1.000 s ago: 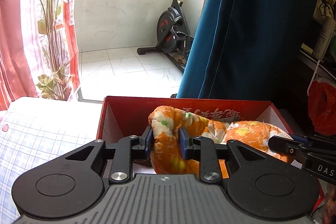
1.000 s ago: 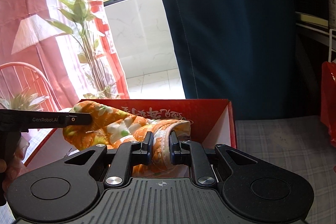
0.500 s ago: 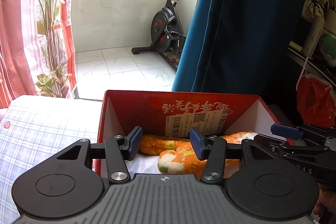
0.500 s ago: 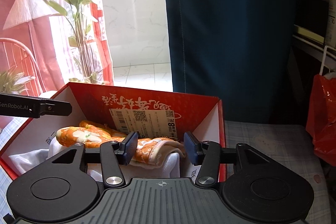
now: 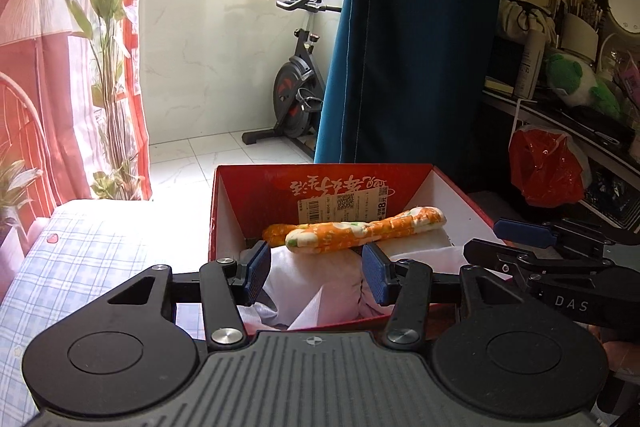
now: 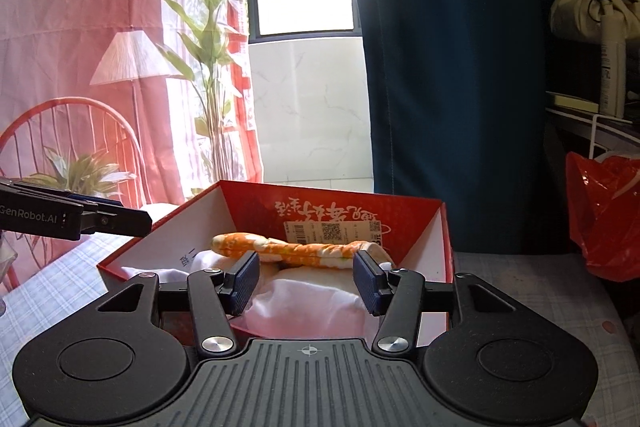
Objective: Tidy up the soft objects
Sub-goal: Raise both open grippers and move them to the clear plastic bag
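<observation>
cloth (image 5: 366, 230) (image 6: 296, 249): orange floral, rolled long, lying flat across white fabric (image 5: 316, 287) (image 6: 308, 295) | box (image 5: 256, 195) (image 6: 400, 215): red, open, white inside, holds both

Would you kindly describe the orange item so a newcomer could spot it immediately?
Find the red cardboard box on the checked bedsheet. Inside, on white cloth, lies the orange floral roll, a long padded strip, the only patterned item there.
</observation>
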Available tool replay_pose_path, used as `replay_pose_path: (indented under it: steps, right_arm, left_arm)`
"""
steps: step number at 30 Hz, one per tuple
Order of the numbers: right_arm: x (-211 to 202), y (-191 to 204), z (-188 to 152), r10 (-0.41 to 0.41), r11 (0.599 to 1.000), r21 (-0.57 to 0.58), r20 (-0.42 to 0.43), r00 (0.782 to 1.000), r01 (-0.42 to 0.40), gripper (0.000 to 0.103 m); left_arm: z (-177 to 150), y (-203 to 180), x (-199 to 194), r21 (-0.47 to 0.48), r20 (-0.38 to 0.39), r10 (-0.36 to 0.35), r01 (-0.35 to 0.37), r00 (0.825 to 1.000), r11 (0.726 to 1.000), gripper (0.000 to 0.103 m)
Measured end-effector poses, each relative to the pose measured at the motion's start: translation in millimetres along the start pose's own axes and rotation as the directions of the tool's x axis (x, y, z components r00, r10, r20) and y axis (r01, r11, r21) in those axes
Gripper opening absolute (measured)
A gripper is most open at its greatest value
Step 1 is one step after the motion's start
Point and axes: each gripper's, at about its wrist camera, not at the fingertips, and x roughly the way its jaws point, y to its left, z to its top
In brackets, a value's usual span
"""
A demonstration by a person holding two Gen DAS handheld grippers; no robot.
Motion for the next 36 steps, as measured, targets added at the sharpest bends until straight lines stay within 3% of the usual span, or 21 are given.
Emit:
replay_pose_path:
  steps: [9, 21, 25, 32, 36]
  right_arm:
    - [-35.1, 6.6, -37.9, 0.022, 0.997, 0.073, 0.025, 0.999, -0.023, 0.049]
    - [-38.7, 6.3, -109.5, 0.027, 0.987, 0.157, -0.099, 0.995, -0.011, 0.049]
    - [-40.4, 13.5, -118.6, 0.030, 0.993, 0.117, -0.110, 0.993, -0.017, 0.057]
    - [-39.6, 30.7, -133.5, 0.041, 0.999, 0.029, -0.165, 0.985, -0.037, 0.060]
    - [-33.8, 29.9, -134.2, 0.039, 0.999, 0.033, -0.192, 0.981, -0.033, 0.064]
  left_arm:
    - [-47.4, -9.8, -17.5, -0.002, -0.040, -0.003, 0.003, 0.999, 1.000, 0.053]
    - [-93.4, 1.5, -5.3, -0.056, -0.134, 0.020, -0.027, 0.991, 0.998, 0.053]
    - [-101.8, 0.1, 2.1, -0.054, -0.161, 0.013, -0.022, 0.987, 0.998, 0.053]
    - [-117.1, -3.2, 7.6, -0.057, -0.183, 0.016, -0.027, 0.983, 0.998, 0.053]
    - [-120.4, -3.2, 9.8, -0.051, -0.191, 0.014, -0.024, 0.982, 0.998, 0.053]
